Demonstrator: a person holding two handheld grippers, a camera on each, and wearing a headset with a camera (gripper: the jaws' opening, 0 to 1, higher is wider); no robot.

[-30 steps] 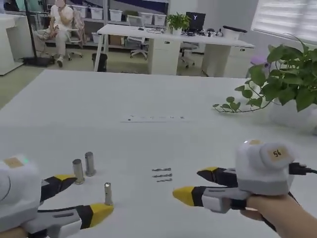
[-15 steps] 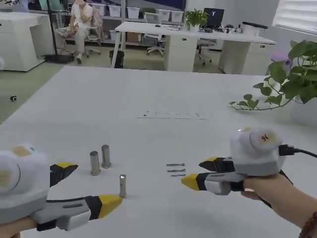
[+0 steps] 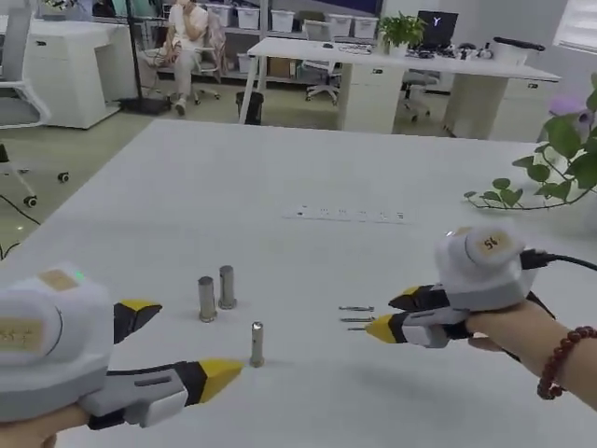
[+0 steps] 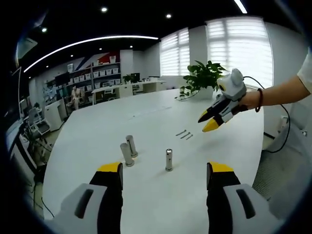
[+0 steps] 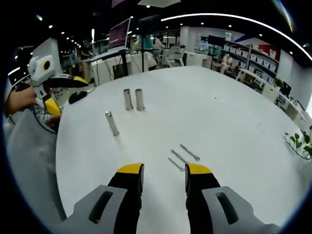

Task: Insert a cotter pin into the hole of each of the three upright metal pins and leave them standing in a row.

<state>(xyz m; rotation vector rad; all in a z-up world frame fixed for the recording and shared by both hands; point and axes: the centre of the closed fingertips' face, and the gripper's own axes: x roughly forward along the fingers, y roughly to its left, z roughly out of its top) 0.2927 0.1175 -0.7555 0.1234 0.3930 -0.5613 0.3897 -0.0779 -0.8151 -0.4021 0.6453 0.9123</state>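
The left claw (image 3: 182, 341) is hovering low at the near left of the white desk (image 3: 308, 177), with its yellow-tipped jaws standing wide apart and gripping nothing. Just beside its lower tip, one metal pin (image 3: 256, 343) is standing upright, and two more pins (image 3: 207, 299) are standing close together a little farther back. Over on the right, the right claw (image 3: 396, 313) is pointing at three cotter pins (image 3: 356, 318) lying flat in a small row. Its tips are right beside them, and its jaws are parted.
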